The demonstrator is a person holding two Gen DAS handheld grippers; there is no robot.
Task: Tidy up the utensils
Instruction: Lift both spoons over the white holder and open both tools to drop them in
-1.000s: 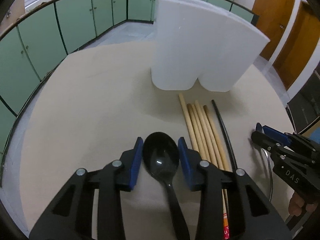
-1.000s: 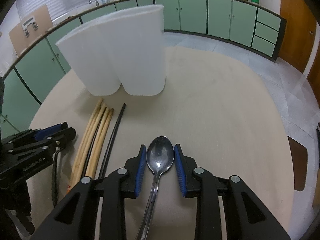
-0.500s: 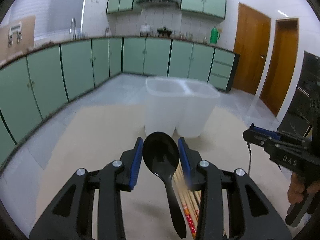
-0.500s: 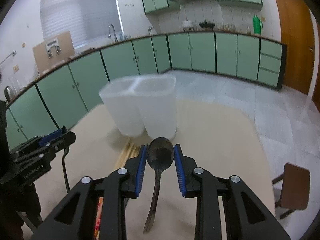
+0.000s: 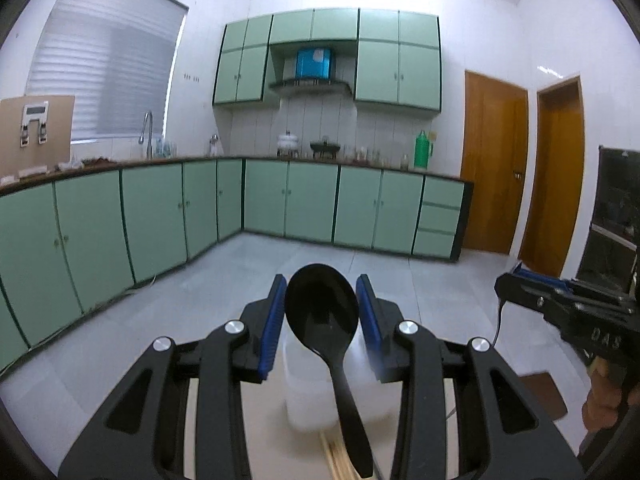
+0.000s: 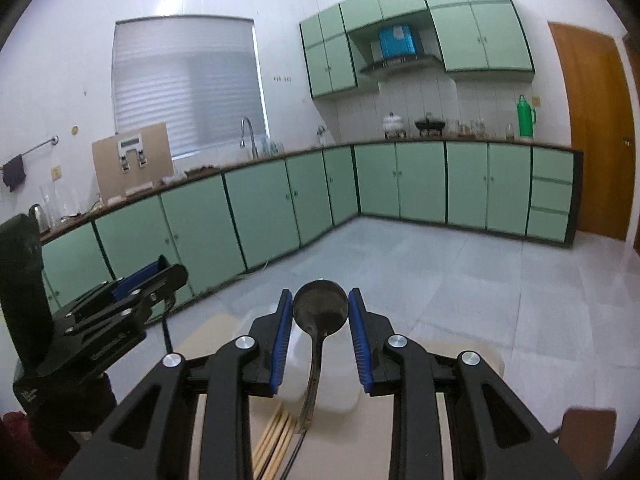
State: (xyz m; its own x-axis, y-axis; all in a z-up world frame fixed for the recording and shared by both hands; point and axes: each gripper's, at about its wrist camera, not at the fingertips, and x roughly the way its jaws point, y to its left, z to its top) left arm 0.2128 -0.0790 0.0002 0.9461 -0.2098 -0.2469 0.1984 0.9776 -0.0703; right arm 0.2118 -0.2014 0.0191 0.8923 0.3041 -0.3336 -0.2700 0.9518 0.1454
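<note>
My left gripper (image 5: pixel 321 312) is shut on a black plastic spoon (image 5: pixel 324 320), bowl up, lifted high and tilted toward the room. My right gripper (image 6: pixel 320 322) is shut on a metal spoon (image 6: pixel 319 312), also raised. The white two-compartment holder (image 5: pixel 308 396) stands on the table below and behind the left fingers; it also shows in the right wrist view (image 6: pixel 332 384). Wooden chopsticks (image 6: pixel 276 436) lie on the table in front of it, seen too in the left wrist view (image 5: pixel 334 460). The right gripper appears at the right of the left wrist view (image 5: pixel 520 286); the left gripper appears at the left of the right wrist view (image 6: pixel 168 276).
The beige round table (image 6: pixel 212 340) lies below both grippers. Green kitchen cabinets (image 5: pixel 304 200) line the far walls, with grey floor between. A brown stool (image 6: pixel 588 424) stands at the table's right. Wooden doors (image 5: pixel 496 168) are at the right.
Both grippers have lifted their spoons off the table and tilted upward. The holder and chopsticks have dropped to the bottom of both views.
</note>
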